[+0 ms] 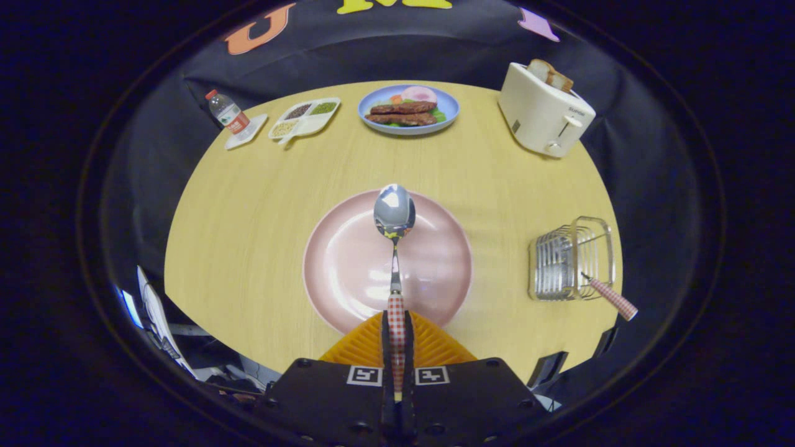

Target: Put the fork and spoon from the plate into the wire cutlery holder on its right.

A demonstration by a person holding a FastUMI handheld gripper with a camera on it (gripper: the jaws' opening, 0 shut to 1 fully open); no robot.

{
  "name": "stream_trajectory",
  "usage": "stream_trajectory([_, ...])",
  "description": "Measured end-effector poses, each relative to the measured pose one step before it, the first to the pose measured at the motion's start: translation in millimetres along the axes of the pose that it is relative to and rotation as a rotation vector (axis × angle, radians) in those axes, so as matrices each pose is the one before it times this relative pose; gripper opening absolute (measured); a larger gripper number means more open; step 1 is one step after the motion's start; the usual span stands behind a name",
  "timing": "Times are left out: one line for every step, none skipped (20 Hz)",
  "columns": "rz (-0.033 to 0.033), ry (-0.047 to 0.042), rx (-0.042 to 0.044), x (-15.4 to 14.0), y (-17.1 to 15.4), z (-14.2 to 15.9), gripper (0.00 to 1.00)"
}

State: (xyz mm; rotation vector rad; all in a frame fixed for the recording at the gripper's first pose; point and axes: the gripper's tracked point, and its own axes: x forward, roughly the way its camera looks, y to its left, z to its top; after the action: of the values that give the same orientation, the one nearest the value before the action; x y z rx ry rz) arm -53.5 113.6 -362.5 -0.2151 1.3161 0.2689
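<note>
Water bottle point(226, 113): far ahead of my hand-held gripper, off to its left, standing on a small white coaster at the surface's far edge.
Divided snack tray point(304, 118): just right of the bottle, well beyond the fingers.
Blue plate of food point(408, 109): straight ahead, at the far side of the surface point(248, 211).
Pink plate point(348, 267): just ahead of the fingers; I see nothing resting on it.
Spoon point(394, 214): I hold it by its checked handle, bowl pointing away over the pink plate; it looks lifted off.
Hand-held gripper point(396, 335): fingers closed on the spoon's handle, one on either side.
Toaster point(543, 115): far ahead to the right, bread in its slots.
Wire cutlery holder point(568, 261): ahead and well to the right of the fingers, beside the pink plate.
Fork point(612, 297): I take the checked handle leaning out of the holder to be it; tines hidden.
Progress: fork apparently delivered; spoon gripped, still to be carried right and dropped into the holder.
</note>
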Motion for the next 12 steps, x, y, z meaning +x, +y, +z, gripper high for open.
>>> stream_trajectory([-0.00281,-0.00279,0.00393,-7.53,-11.27,5.24,0.04])
stream_trajectory([-0.00318,-0.00212,-0.00478,-7.32,-11.74,5.03,0.04])
stream_trajectory([-0.01318,-0.00913,-0.01295,-7.76,-15.39,13.42,0.04])
stream_trajectory([-0.02372,-0.00732,-0.01293,-6.04,-14.96,4.11,0.04])
stream_trajectory([-0.01404,0.00135,-0.00300,-5.78,-11.98,0.71,0.04])
stream_trajectory([0.00425,0.01216,0.00539,-6.61,-8.99,-1.26,0.04])
stream_trajectory([0.01178,0.01620,0.00970,-4.88,-6.68,-2.01,0.04])
stream_trajectory([0.00492,0.01826,0.00613,-5.22,-8.95,-1.99,0.04])
stream_trajectory([-0.00117,0.01956,0.00227,-5.27,-11.20,-3.06,0.05])
stream_trajectory([0.00091,0.01955,0.00312,-4.91,-10.06,-2.54,0.05])
stream_trajectory([0.00112,0.02138,0.00830,-5.54,-10.53,-3.31,0.05])
stream_trajectory([-0.00598,0.02299,0.00851,-0.03,-12.03,-10.07,0.04])
